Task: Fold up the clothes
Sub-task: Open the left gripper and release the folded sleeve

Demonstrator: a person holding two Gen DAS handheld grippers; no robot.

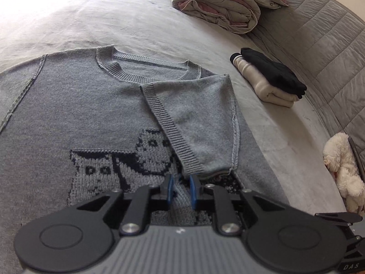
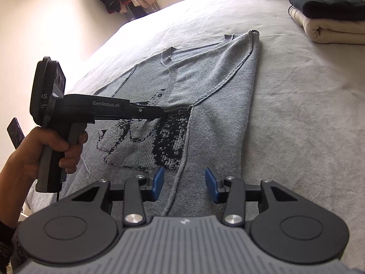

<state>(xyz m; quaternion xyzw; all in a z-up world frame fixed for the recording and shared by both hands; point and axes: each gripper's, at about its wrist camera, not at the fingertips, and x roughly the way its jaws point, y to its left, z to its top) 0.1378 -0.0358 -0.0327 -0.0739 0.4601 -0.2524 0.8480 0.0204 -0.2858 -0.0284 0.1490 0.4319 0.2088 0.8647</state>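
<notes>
**Sleeve Fold — Jaw Status**

My left gripper (image 1: 181, 188) is pinching the folded sleeve's cuff (image 1: 194, 169) over the grey sweater (image 1: 75, 114), lying flat on the bed (image 1: 114, 18). My right gripper (image 2: 184, 183) is hovering over the near hem — jaws apart, holding nothing.

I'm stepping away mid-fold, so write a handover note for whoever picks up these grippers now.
Left gripper: jaws narrow, tips at the cuff of the folded sleeve. Whether it is pinching the cloth cannot be told.
Right gripper: open, holding nothing, over the sweater's lower part.
Things: the grey sweater lies flat on the bed. A stack of folded clothes lies beside it.
Done: the sleeve nearer the stack is folded over the body.
Left: the other sleeve is unfolded, then the body fold, probably then onto the stack.
</notes>
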